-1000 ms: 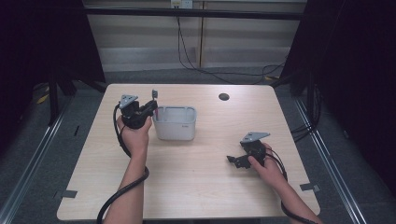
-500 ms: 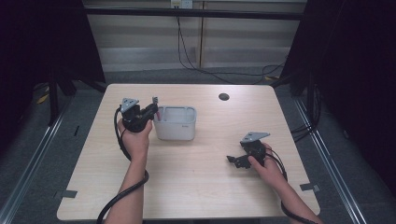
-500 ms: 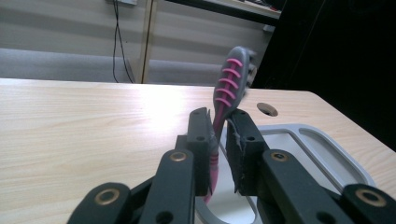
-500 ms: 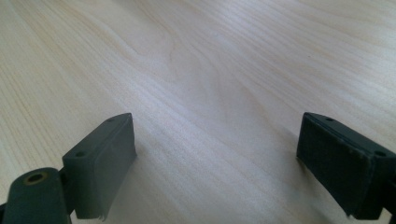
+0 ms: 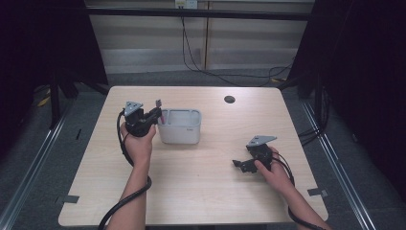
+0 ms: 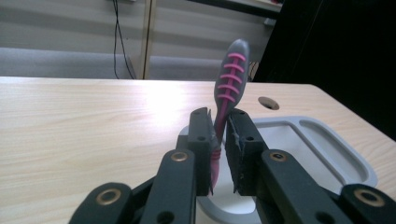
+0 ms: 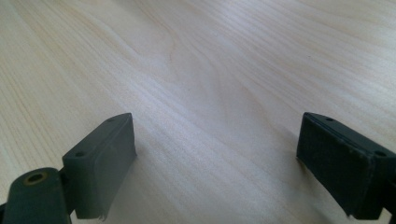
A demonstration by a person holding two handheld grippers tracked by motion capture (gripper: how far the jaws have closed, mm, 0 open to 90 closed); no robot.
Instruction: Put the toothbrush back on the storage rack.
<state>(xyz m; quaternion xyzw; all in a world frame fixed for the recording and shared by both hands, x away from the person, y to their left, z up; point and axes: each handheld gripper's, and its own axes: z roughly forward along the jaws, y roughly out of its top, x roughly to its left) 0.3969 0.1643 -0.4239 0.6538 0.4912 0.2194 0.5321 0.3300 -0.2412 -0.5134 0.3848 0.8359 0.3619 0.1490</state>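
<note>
High view: left gripper [image 5: 152,116] still clamps the toothbrush [image 6: 227,88] beside the bin [image 5: 180,126], unmoved; right gripper [image 5: 243,165] fingers wide.

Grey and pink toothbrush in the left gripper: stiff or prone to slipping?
Toothbrush stands straight above the left gripper, so probably stiff. Pink ribbed handle likely resists slipping. Thin and pinched low, it may pivot if bumped on the grey holder.

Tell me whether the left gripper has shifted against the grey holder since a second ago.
No. The left gripper, shut on the toothbrush, sits at the same left end of the grey holder as before.
</note>
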